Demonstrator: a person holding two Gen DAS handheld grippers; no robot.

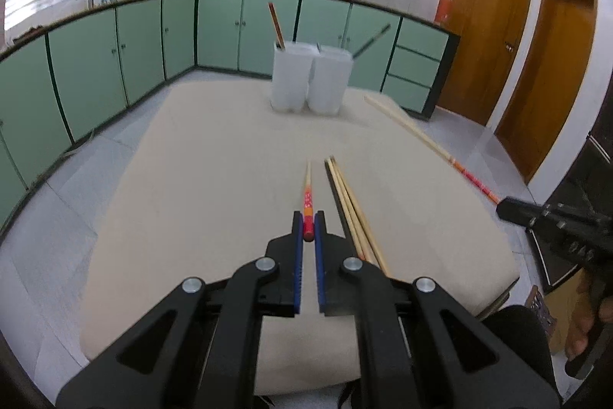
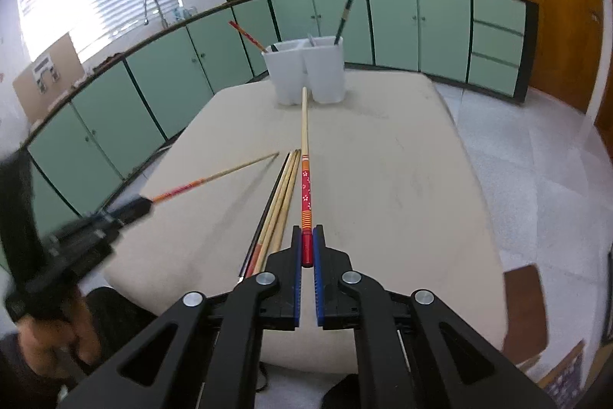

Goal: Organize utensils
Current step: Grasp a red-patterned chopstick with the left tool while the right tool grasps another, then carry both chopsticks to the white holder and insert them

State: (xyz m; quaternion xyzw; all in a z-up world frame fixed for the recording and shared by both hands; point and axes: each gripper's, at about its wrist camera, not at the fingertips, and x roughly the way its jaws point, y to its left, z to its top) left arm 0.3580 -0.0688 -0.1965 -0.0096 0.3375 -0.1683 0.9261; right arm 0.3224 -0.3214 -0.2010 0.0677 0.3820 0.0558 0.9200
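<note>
Now, left hand-held gripper [image 1: 308, 225]: closed on the red end of a red-patterned chopstick [image 1: 308, 196], which points forward over the desk [image 1: 214, 156]; its pale tip reaches toward the far side.
Right hand-held gripper [image 2: 307, 244]: clamped on the red end of a second red-patterned chopstick [image 2: 305, 156], held lengthwise; its pale tip lines up with the gap between the two white holders.
Right gripper seen from the left wrist view: its black nose [image 1: 515, 210] holds the far end of that long chopstick [image 1: 421, 135], which slants across the right side of the desk.
Left gripper seen from the right wrist view: blurred [image 2: 130, 209], with its chopstick [image 2: 218, 175] angling toward the desk's middle.
Loose chopsticks: a bundle of plain wooden chopsticks [image 1: 354, 213] lies on the desk just right of the left gripper, beside a thin dark one [image 2: 268, 209].
Holders: two white utensil holders [image 2: 304, 69] stand touching at the far end of the desk.
Holder contents: a red chopstick [image 2: 247, 35] leans out of the left one, a dark chopstick [image 2: 342, 20] out of the right.
Desk: covered in a beige cloth.
Surroundings: green cabinets [image 1: 126, 52] run behind.
</note>
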